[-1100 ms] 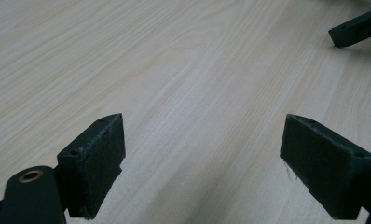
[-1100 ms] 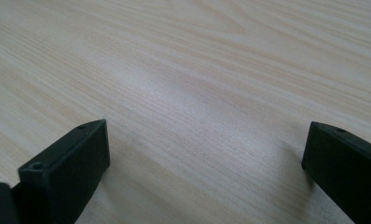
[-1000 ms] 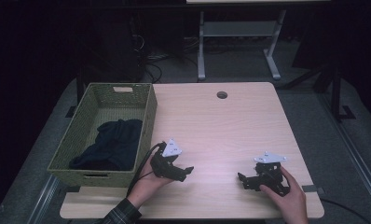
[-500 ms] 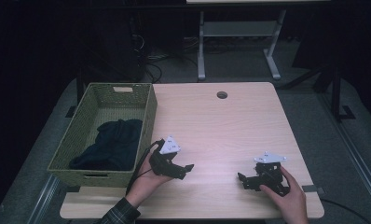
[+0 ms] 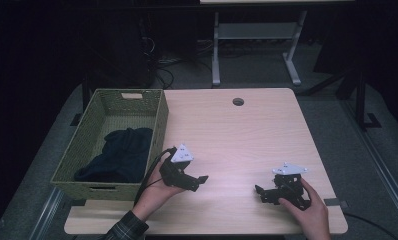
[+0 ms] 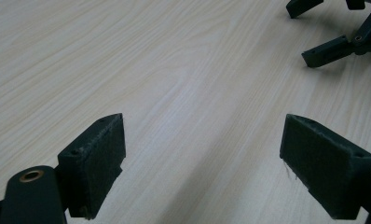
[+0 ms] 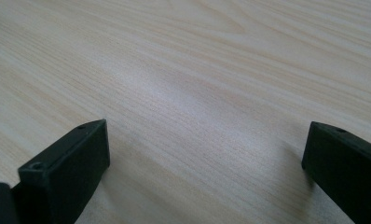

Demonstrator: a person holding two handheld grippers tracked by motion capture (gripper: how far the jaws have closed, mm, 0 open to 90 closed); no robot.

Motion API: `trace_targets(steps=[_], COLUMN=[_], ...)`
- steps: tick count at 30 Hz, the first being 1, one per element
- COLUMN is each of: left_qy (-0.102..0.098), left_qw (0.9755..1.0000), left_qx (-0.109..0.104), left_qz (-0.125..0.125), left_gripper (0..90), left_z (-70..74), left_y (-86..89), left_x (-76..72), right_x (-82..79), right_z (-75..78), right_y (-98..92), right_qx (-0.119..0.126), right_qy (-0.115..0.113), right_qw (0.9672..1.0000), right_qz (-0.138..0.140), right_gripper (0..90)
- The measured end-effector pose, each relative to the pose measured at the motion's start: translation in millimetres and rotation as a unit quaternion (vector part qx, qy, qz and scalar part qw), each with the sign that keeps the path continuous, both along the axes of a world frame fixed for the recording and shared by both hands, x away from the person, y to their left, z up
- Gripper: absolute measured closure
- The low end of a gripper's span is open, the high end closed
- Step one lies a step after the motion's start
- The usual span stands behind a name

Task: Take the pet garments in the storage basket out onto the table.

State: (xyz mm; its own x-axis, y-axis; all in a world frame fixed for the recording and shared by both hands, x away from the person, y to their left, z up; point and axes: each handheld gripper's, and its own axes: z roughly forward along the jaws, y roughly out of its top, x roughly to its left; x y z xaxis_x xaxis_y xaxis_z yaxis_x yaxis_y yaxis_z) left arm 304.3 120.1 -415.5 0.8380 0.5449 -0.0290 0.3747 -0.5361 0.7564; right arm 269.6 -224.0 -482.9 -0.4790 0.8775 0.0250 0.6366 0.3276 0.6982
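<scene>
Both grippers rest on the table (image 5: 247,135), left gripper (image 5: 194,181) and right gripper (image 5: 261,192) with fingers apart. Dark cloth (image 5: 119,155) lies in the basket (image 5: 159,120); reach leftward, over its rim.

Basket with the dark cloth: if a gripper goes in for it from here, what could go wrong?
The left gripper trails its cable beside the woven basket; it could snag the rim. The dark cloth lies crumpled low inside, so open jaws might pinch only a fold. The right gripper sits far across the table.
</scene>
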Motion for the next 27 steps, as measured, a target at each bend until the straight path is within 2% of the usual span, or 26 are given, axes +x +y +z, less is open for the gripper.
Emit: trace_targets(steps=[7,10,27], left_qy=[0.003,0.001,0.002], left_qw=[1.0,0.9999,0.9997], left_qx=[-0.007,-0.016,-0.022], left_qz=[-0.005,-0.001,-0.011], left_gripper=[13.7,13.7,13.7], left_z=[7.1,10.3,25.0], left_y=[0.6,0.4,2.2], left_x=[1.4,1.7,4.6], right_x=[0.0,0.0,0.0], right_z=[0.0,0.0,0.0], right_y=[0.0,0.0,0.1], right_qx=[0.0,0.0,0.0], right_qy=[0.0,0.0,0.0], right_qw=[1.0,1.0,1.0], right_qz=[0.0,0.0,0.0], right_gripper=[0.4,0.4,0.4])
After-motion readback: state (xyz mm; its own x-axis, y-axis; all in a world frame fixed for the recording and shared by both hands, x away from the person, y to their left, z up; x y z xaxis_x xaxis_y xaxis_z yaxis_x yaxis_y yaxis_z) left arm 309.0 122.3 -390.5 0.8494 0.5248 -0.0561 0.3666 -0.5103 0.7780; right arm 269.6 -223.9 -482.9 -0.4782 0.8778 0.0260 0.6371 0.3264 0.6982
